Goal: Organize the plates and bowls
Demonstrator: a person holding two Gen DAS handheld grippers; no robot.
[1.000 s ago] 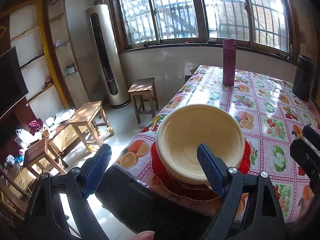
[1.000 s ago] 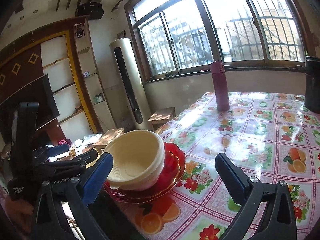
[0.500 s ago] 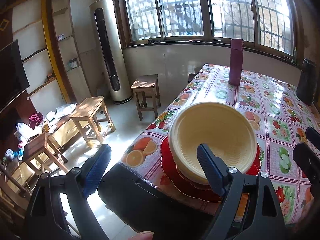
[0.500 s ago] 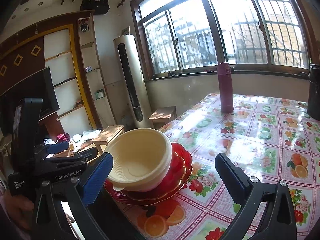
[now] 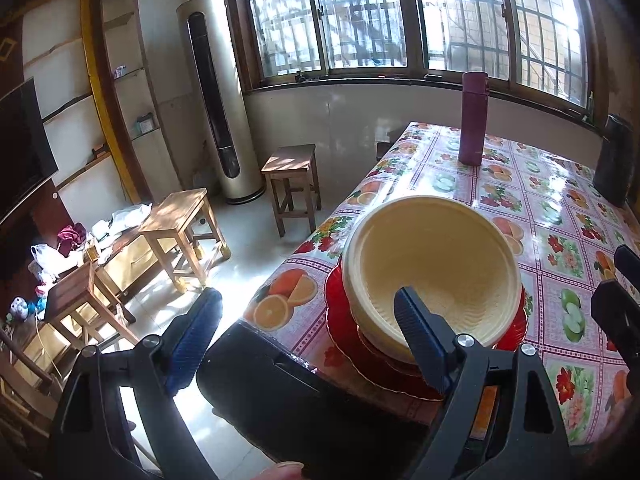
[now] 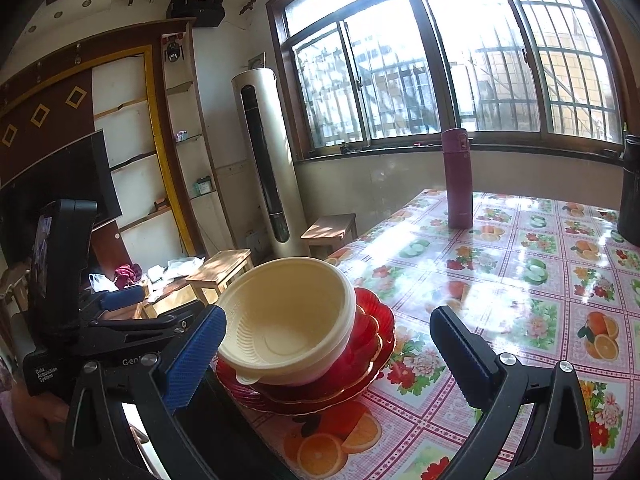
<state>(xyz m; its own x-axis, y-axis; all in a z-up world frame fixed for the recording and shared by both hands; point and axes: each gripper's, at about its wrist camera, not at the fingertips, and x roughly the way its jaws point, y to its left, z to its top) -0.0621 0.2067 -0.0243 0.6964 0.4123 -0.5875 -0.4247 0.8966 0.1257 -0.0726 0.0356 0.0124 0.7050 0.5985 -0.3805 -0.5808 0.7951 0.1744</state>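
A cream bowl (image 5: 432,272) (image 6: 288,320) sits tilted on a stack of red scalloped plates (image 5: 344,320) (image 6: 372,344), near the table's front left corner. My left gripper (image 5: 308,340) is open. Its right finger (image 5: 420,340) shows in front of the bowl's near rim, its left finger over the floor, and nothing is between them. My right gripper (image 6: 328,356) is open too, with the bowl and plates seen in the gap between its fingers, and no pad touches them. The left gripper (image 6: 120,298) appears at the left of the right wrist view, and the right gripper's fingers (image 5: 616,292) at the right edge of the left wrist view.
The table (image 5: 560,208) has a glossy fruit-print cloth. A maroon flask (image 5: 474,120) (image 6: 458,176) stands at the far end and a dark container (image 5: 614,160) at the far right. A black chair back (image 5: 300,400) is at the front edge. Wooden stools (image 5: 292,164) stand on the floor to the left.
Both views have drifted slightly. The bowl and plates keep their place, and both grippers stay open as before.
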